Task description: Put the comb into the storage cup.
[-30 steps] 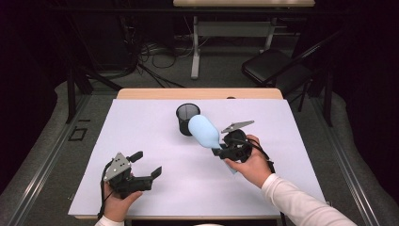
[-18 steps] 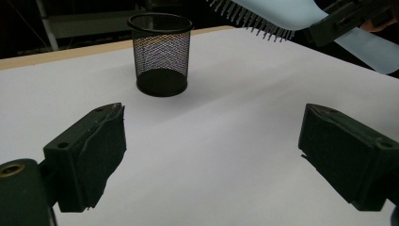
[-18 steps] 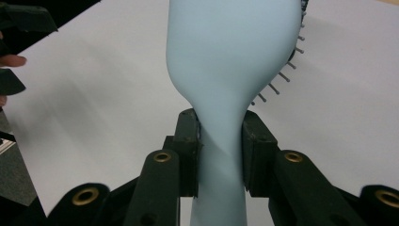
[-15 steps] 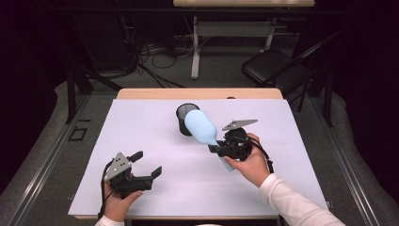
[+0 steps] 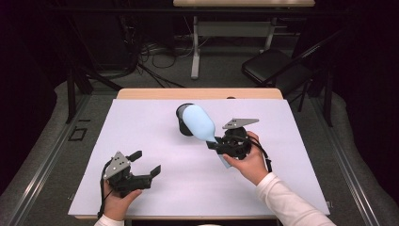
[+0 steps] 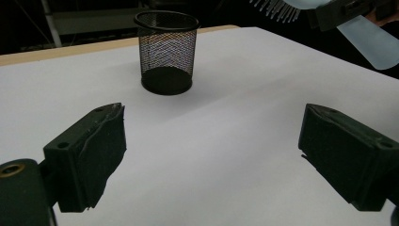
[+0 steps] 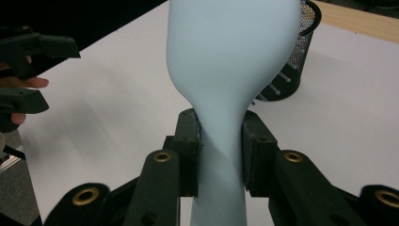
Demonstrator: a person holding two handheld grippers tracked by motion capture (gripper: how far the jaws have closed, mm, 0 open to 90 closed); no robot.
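A pale blue hairbrush (image 5: 199,121) (image 7: 230,56) is held above the table, its head over a black mesh cup (image 5: 184,119) (image 6: 165,52) (image 7: 294,52). My right gripper (image 5: 217,145) (image 7: 220,155) is shut on the brush's handle, with the jaws pressing on both sides of its narrow neck. The brush's bristles (image 6: 275,8) and handle end (image 6: 366,42) show at the top right of the left gripper view. My left gripper (image 5: 147,163) (image 6: 211,155) stands open near the table's front left, held low over the white sheet, nothing between its jaws.
A white sheet (image 5: 141,136) covers the wooden table (image 5: 150,93). Behind the table are a dark folding chair (image 5: 277,66), cables on the floor (image 5: 146,52) and the legs of another table (image 5: 195,47).
The brush head has shifted slightly left and toward the mesh cup, coming to overlap its rim. The left gripper has stayed where it was.
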